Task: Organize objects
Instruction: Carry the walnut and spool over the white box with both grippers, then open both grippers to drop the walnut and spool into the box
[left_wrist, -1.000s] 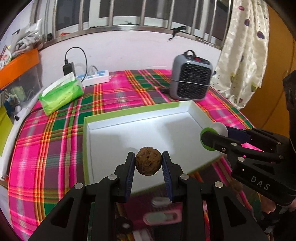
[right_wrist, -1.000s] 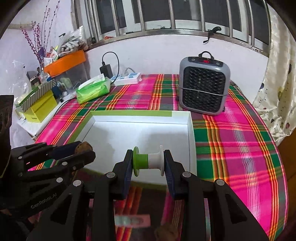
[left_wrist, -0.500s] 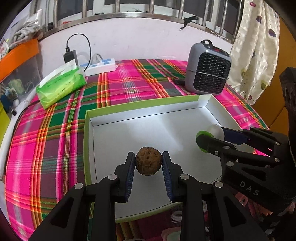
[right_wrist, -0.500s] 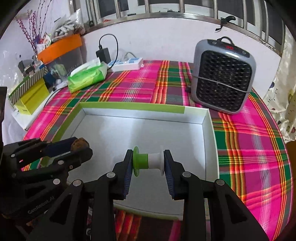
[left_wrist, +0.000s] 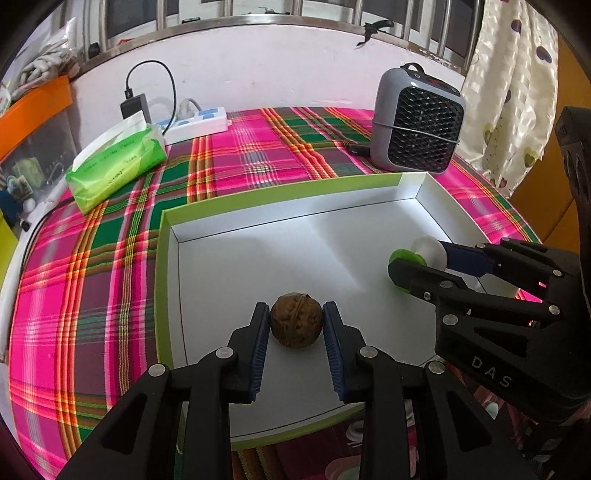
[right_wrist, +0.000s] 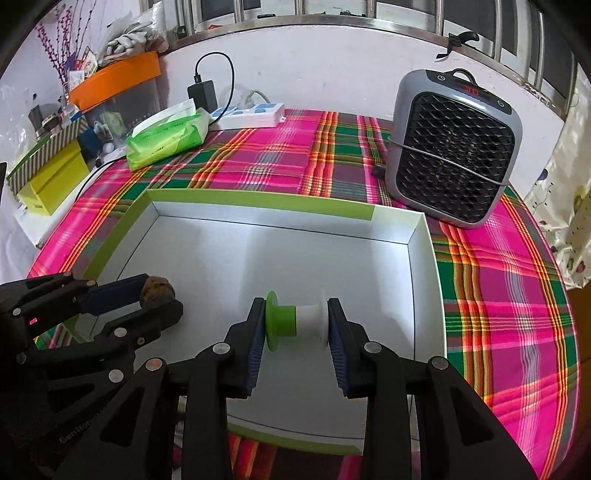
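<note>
My left jaws clench a round brown walnut (left_wrist: 295, 325), my right jaws a green-and-white plastic spool (right_wrist: 295, 323), both over the shallow white green-rimmed box (left_wrist: 258, 258) below

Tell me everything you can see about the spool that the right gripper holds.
The spool is small and looks like plastic: one end with its flange is green, the other white, and no thread is wound on it. It lies sideways, axis level, clamped end to end by the blue-padded fingers of the right gripper. It is over the white floor of the shallow tray, toward its right wall. Whether it touches the floor cannot be told.
</note>
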